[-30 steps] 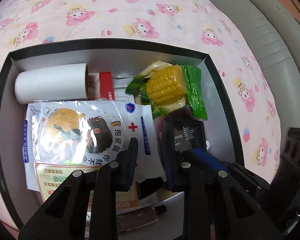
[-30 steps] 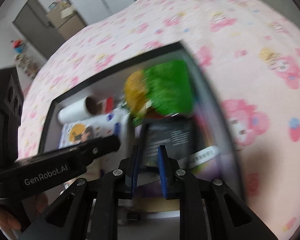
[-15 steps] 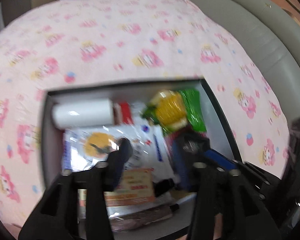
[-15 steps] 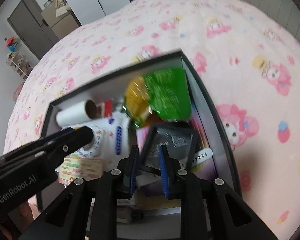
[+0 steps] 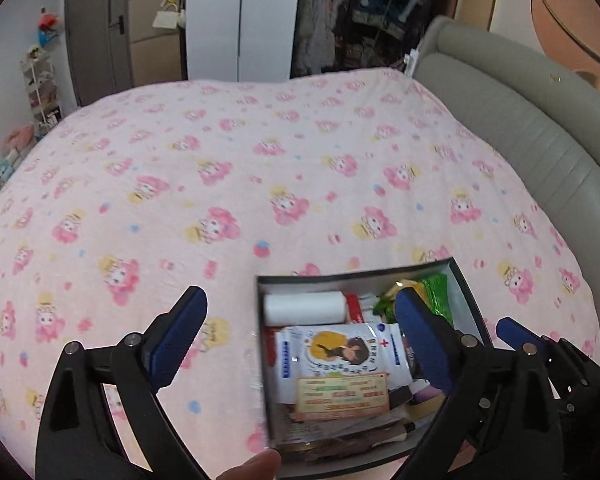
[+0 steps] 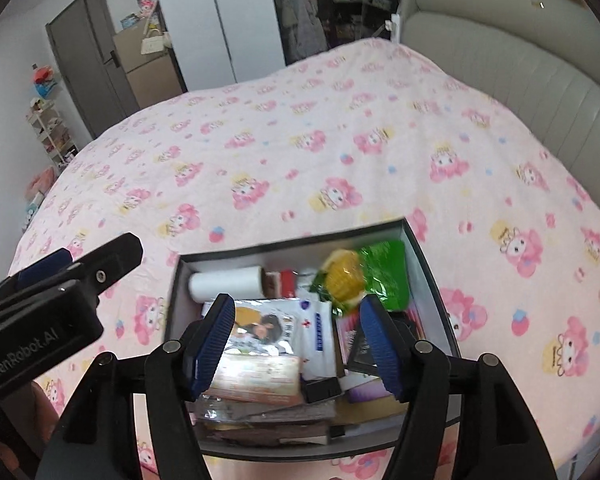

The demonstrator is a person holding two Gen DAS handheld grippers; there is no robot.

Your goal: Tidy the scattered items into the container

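A black box (image 5: 466,284) (image 6: 432,292) sits on the pink bedspread, packed with items: a white roll (image 5: 304,306) (image 6: 226,283), a corn packet (image 6: 346,276) (image 5: 434,292), a foil wipes pack (image 5: 336,350) (image 6: 274,326), a dark pouch (image 6: 360,350) and several flat packets. My left gripper (image 5: 300,326) hovers above the box's left wall, jaws opening wide, nothing between them. My right gripper (image 6: 298,340) hangs over the box's middle, jaws opening, holding nothing. The bedspread around the box carries no loose items.
The pink cartoon-print bedspread (image 5: 260,160) stretches far beyond the box. A grey padded headboard (image 5: 520,112) curves along the right. A door (image 6: 88,64), wardrobe and cluttered shelves stand at the far wall. A fingertip (image 5: 256,466) shows at the bottom edge.
Both grippers have risen and pulled back from the box, which now looks smaller. Both jaws have spread from nearly shut to wide apart; the dark pouch lies in the box.
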